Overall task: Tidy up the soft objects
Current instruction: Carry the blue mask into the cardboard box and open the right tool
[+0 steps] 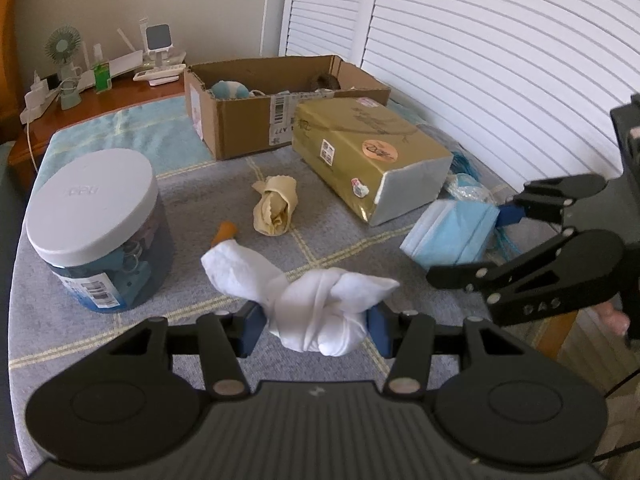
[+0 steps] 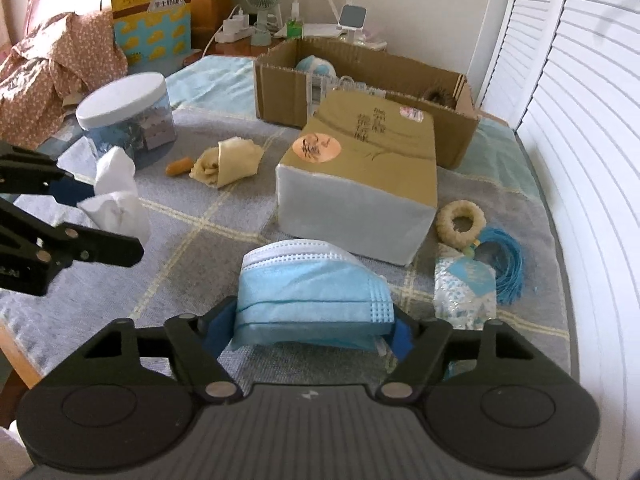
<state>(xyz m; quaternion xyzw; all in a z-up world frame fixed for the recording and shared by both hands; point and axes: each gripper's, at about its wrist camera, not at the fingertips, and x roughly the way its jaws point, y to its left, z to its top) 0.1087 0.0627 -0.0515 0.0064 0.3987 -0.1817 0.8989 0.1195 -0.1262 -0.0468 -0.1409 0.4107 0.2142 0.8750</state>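
Observation:
My left gripper (image 1: 316,326) is shut on a knotted white cloth (image 1: 316,304), held just above the grey checked bed cover; the cloth also shows in the right wrist view (image 2: 116,196). My right gripper (image 2: 314,330) is shut on a stack of blue face masks (image 2: 316,288), which also shows in the left wrist view (image 1: 452,232). A rolled beige cloth (image 1: 276,210) lies mid-bed. An open cardboard box (image 1: 248,120) at the back holds a blue-white soft ball (image 1: 228,89) and a dark round item.
A gold tissue pack (image 1: 368,156) lies in front of the box. A white-lidded jar (image 1: 96,228) stands at left. A small orange piece (image 1: 225,233), a beige ring (image 2: 460,220), a blue cord bundle (image 2: 506,268) and a patterned packet (image 2: 464,292) lie on the cover. White shutters stand at right.

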